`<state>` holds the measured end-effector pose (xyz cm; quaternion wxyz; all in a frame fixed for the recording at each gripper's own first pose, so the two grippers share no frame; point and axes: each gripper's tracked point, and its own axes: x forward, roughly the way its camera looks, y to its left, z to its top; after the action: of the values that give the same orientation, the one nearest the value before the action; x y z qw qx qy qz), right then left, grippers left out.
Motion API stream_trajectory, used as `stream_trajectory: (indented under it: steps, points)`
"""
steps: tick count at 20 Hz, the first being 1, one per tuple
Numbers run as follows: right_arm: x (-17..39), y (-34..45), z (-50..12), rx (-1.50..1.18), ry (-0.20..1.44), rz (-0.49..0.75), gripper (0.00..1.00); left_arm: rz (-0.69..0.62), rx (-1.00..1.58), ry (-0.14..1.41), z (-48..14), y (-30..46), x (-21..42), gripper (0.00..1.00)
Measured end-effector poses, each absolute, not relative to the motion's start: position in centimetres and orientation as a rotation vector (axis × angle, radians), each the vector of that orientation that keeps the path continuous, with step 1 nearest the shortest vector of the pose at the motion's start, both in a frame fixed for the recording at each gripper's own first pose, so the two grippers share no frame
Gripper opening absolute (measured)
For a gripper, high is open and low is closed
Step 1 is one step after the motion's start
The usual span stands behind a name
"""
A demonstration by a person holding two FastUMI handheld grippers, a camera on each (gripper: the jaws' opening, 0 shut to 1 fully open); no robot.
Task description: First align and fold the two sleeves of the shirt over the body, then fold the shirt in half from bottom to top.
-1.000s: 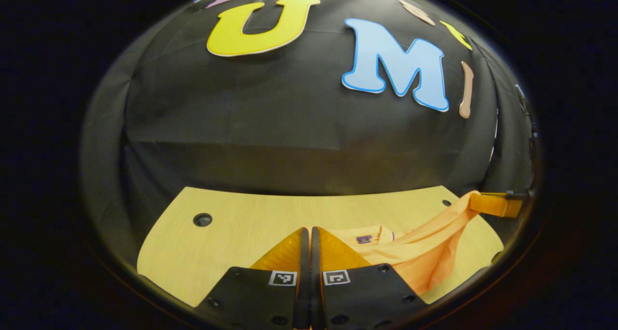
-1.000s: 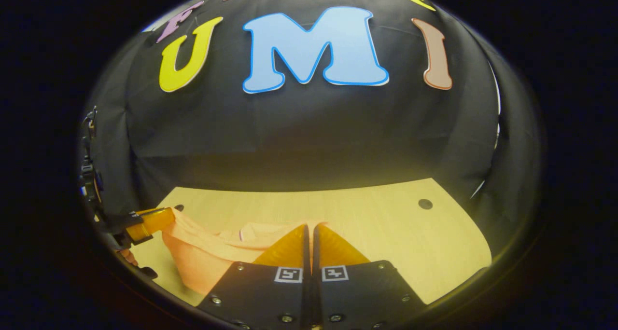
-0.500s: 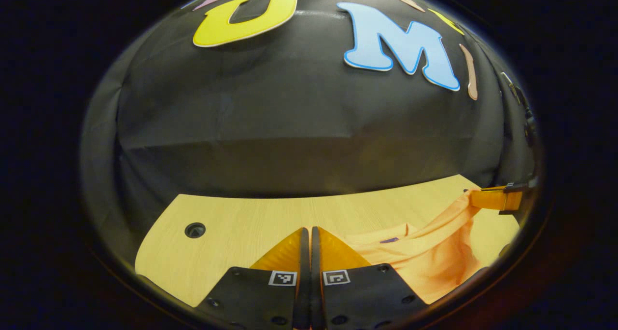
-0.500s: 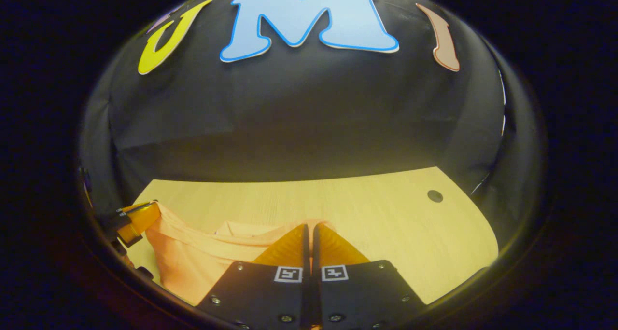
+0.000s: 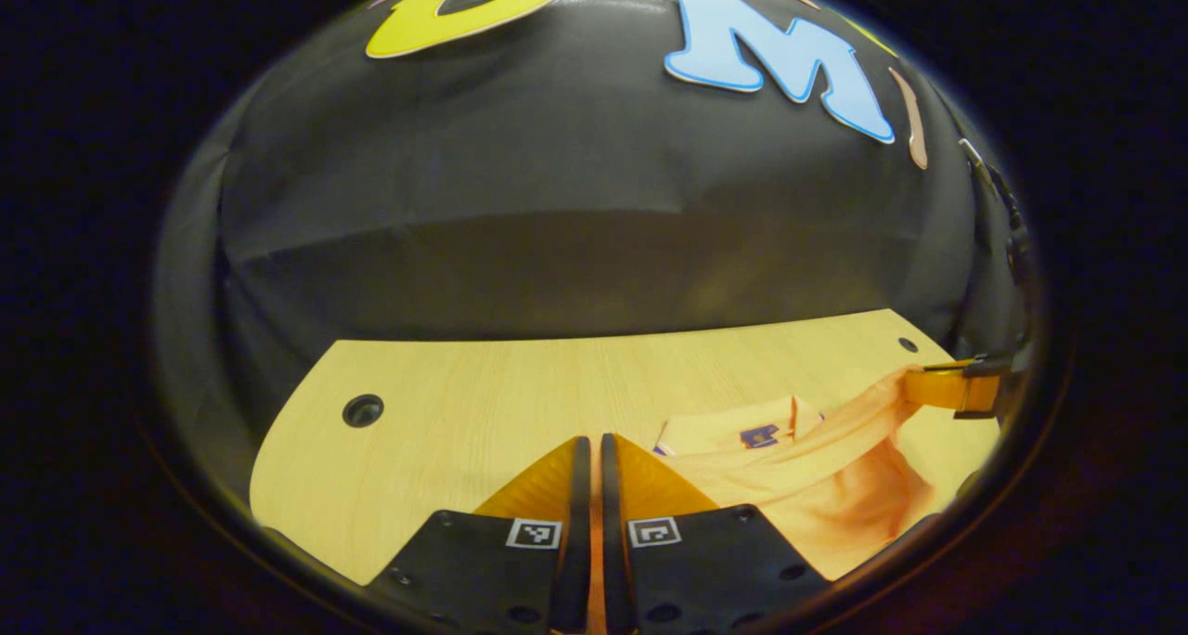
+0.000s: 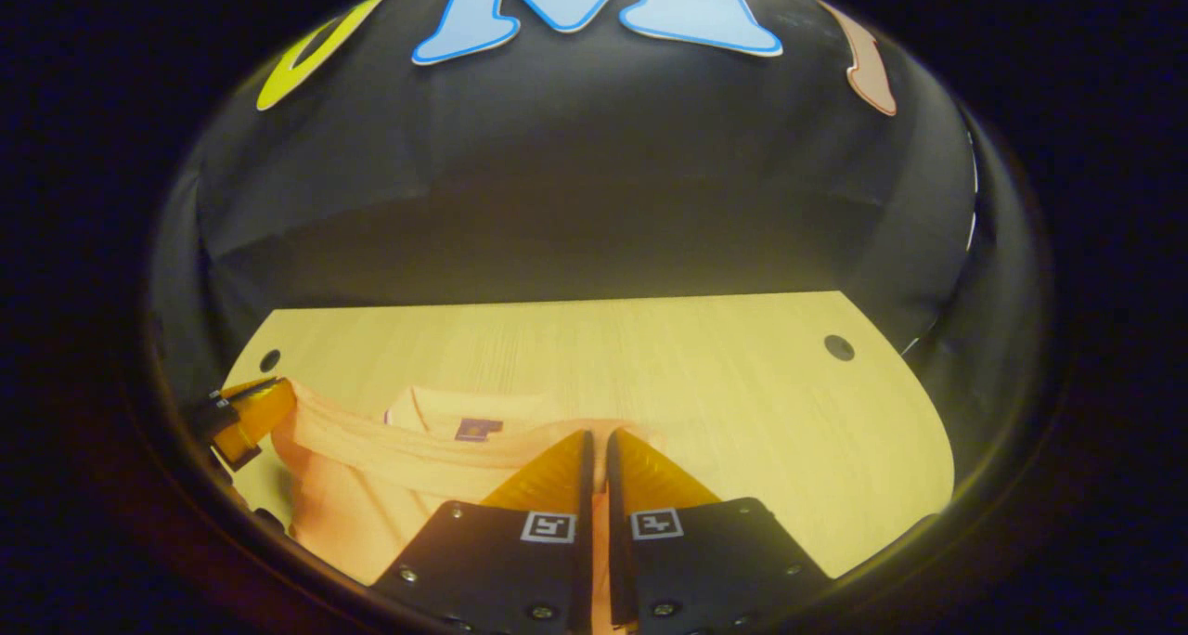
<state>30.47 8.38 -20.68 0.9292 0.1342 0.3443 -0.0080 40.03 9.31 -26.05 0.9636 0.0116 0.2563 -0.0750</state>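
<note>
An orange shirt lies on the light wooden table, its collar with a purple label facing up. My left gripper is shut on one corner of the shirt's edge, with cloth showing between the fingers. In the left gripper view, the right gripper pinches the other corner at the far right, and the edge hangs stretched between the two above the body. In the right gripper view my right gripper is shut on the shirt, the label sits just beyond, and the left gripper holds at the left.
The table has round cable holes near its back corners. The black cloth wall rises right behind the table's far edge. Bare wood stretches to the right of the shirt in the right gripper view.
Both grippers have carried the held edge forward and lower over the shirt's body. The collar and its label have come into fuller view, and the wall has slid upward in both views.
</note>
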Motion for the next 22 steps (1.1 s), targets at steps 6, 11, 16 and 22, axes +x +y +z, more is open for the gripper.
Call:
stream_trajectory:
  steps: [6, 11, 16, 22]
  points:
    - [29.7, 8.6, -19.8, 0.254, 0.674, 0.014, 0.42, -0.111, 0.011, 0.51, -23.9, 10.3, 38.2, 0.27]
    - [28.4, 8.1, -17.8, 0.245, 0.618, 0.037, 0.86, -0.092, 0.002, 0.465, -21.0, 10.0, 35.8, 0.55]
    - [25.6, 5.9, -12.8, 0.2, 0.503, 0.032, 0.95, -0.095, -0.02, 0.385, -16.8, 8.6, 32.4, 0.76]
    - [21.3, 2.9, -7.0, 0.192, 0.37, 0.018, 0.96, -0.126, -0.005, 0.247, -10.9, 5.7, 27.8, 0.76]
